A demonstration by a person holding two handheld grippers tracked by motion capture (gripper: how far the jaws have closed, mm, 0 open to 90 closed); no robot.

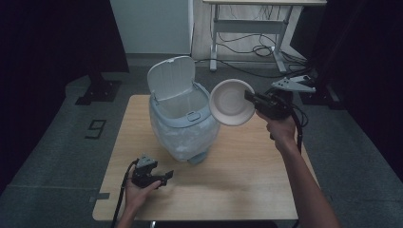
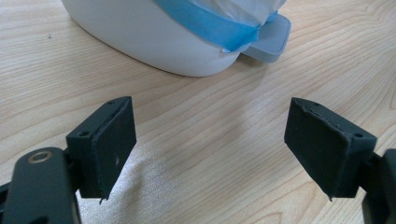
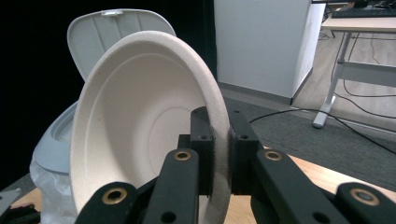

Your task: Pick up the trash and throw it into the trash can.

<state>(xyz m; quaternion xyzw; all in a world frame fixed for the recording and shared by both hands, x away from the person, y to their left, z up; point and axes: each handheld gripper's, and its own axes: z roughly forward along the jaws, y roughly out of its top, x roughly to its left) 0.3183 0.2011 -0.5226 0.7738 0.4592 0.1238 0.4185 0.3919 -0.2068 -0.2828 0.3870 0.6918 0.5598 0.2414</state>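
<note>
In the high view, the right gripper was right of centre in the frame, raised above the worktop. Its jaws were clamped on the rim of a pale bowl. The bowl was tilted on edge, its hollow side facing the camera, just right of the open top of the bin. Whether bowl and bin touched could not be judged from this angle.

The right gripper view showed the same grip from behind: the bowl stood nearly upright, and the right gripper had one jaw inside the rim and one outside, pressed tight on it.

The bin stood at the centre of the high view, toward the far side of the worktop. Its lid was swung up and back, and a clear bag lined the body below a blue band.

The left gripper was at the lower left of the high view, held low near the worktop by the left hand, well apart from the bowl. In the left gripper view, the left gripper had its jaws wide apart with only bare worktop between them; the base of the bin was at the top of that frame.
</note>
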